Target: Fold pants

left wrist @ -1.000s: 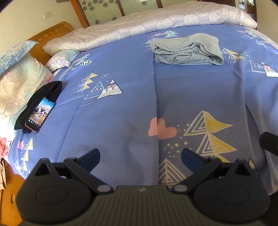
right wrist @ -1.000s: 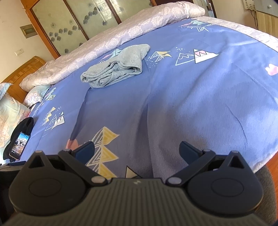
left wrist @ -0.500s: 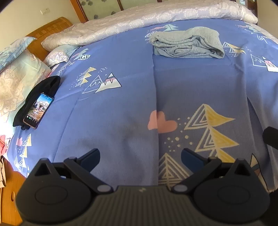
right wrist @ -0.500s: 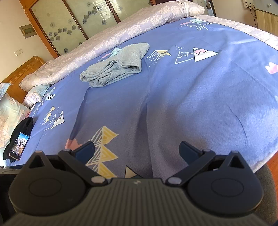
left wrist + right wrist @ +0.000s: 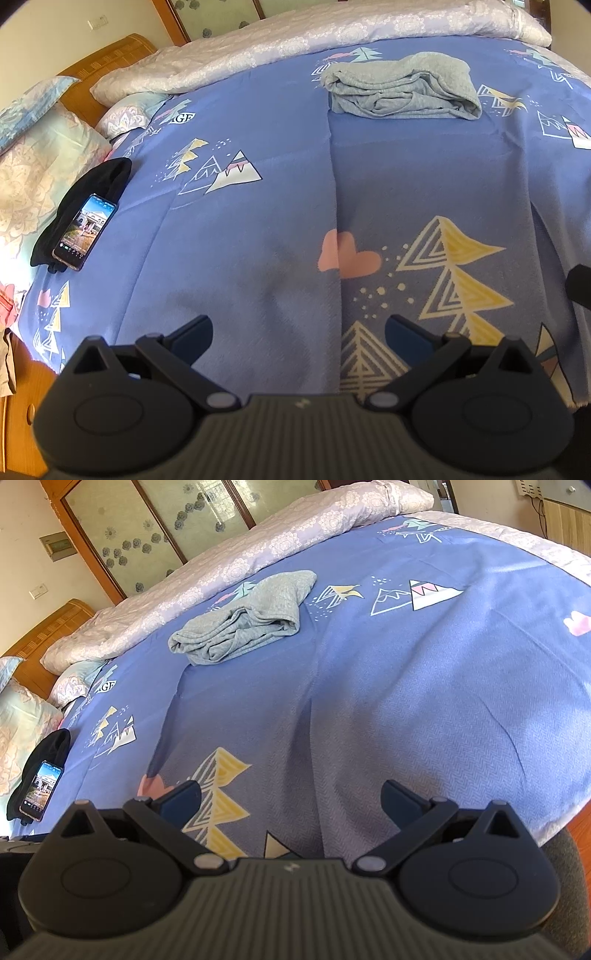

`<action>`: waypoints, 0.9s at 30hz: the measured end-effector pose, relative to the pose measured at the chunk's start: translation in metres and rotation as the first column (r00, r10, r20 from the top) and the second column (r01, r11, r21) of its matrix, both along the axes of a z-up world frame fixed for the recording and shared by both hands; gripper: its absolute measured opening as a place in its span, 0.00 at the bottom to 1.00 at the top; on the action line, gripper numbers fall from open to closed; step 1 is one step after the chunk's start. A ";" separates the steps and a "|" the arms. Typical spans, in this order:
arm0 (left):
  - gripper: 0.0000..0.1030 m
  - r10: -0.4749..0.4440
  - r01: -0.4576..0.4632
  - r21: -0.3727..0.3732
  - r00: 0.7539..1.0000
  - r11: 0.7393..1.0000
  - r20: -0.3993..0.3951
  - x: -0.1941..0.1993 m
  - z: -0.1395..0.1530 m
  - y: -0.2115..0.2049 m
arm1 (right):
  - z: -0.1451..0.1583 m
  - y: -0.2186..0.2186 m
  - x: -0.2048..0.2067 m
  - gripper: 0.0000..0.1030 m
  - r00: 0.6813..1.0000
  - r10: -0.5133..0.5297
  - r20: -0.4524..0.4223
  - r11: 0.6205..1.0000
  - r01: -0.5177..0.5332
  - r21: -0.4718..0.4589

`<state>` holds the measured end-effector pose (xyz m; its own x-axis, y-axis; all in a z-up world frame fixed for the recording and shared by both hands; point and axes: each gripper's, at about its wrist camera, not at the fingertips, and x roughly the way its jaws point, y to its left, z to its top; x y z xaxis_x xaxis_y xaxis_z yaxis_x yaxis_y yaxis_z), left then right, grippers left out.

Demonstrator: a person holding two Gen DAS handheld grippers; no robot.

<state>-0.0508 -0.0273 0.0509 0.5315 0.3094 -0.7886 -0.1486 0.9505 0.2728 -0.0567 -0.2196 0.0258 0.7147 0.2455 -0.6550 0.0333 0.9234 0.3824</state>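
One readable fragment, "AGE" (image 5: 181, 119), on bedspread (image 5: 258, 206).

Pants (image 5: 402, 88) are a bundled heap, so legs and waistband can't be told apart; inner folds hidden. Phone (image 5: 85, 230) screen too small to read; the black cloth (image 5: 92, 184) under it is partly covered. Dark object (image 5: 580, 284) cut by the left view's right edge, unidentifiable. Pillow (image 5: 33, 166) cropped at the left edge. Quilt (image 5: 258, 554) print blurred.

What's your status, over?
Left gripper and right gripper open, empty, low over blue bedspread. Grey pants lie bundled far across it. Nothing between; phone off left.
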 end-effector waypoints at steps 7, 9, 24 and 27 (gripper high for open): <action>1.00 0.002 -0.002 -0.002 1.000 1.000 -0.010 0.000 -0.003 0.001 | -0.001 0.000 0.000 1.00 1.000 0.002 -0.003 1.000 -0.002 -0.001; 1.00 0.002 -0.002 -0.004 1.000 1.000 -0.013 0.000 -0.004 0.001 | -0.001 -0.001 0.000 1.00 1.000 0.003 -0.005 1.000 -0.003 -0.002; 1.00 0.003 -0.003 -0.015 1.000 1.000 -0.031 0.001 -0.007 0.001 | -0.003 -0.001 0.001 1.00 1.000 0.004 -0.011 1.000 -0.004 -0.001; 1.00 0.004 -0.004 -0.016 0.999 1.000 -0.034 0.001 -0.008 0.001 | -0.002 -0.001 0.001 1.00 1.000 0.004 -0.011 1.000 -0.004 -0.001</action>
